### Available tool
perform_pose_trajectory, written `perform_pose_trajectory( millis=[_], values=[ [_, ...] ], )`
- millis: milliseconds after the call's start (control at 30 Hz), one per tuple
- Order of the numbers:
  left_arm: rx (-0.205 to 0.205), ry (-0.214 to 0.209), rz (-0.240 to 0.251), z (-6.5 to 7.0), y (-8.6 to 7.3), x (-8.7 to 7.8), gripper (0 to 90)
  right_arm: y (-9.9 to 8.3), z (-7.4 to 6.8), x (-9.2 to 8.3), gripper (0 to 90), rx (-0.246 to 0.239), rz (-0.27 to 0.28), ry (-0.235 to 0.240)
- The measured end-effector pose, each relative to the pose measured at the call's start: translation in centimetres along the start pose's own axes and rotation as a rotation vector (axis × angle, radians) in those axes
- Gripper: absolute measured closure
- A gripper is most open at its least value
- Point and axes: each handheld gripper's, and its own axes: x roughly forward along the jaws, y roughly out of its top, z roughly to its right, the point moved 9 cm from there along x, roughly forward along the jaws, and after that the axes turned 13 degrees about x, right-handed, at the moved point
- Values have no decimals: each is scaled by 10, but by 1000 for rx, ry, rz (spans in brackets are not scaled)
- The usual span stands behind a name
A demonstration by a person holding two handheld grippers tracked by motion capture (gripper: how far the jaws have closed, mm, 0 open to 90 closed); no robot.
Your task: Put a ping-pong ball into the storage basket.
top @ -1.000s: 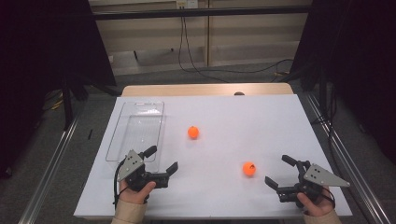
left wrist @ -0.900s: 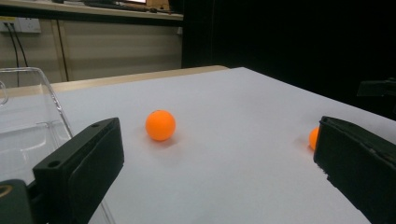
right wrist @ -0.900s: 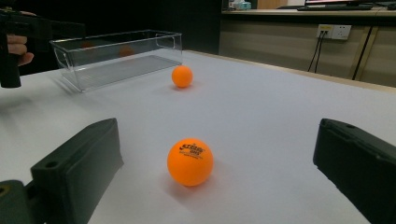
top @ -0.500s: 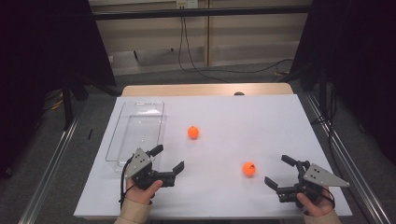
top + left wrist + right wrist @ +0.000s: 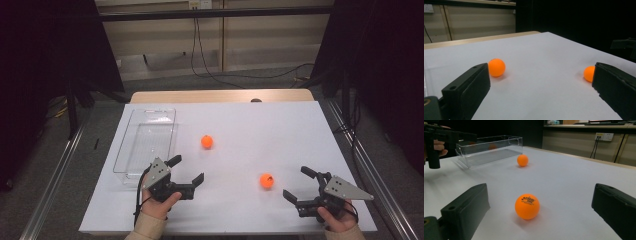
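Nothing placed yet: clear tray (image 5: 145,145) at counter (image 5: 280,130) left edge empty, both orange balls (image 5: 207,141) (image 5: 266,181) loose mid-counter, left claw (image 5: 186,170) and right claw (image 5: 300,184) wide open, empty.

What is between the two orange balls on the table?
Nothing. In the high view, just bare white table lies between the far ball and the near ball.
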Motion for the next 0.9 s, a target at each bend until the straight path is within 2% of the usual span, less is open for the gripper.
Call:
perform_pose_trajectory(
  millis=[900],
  values=[
    [11,-48,-20,16,4,26,17,0,-1,0,11,0,-2,8]
  ],
)
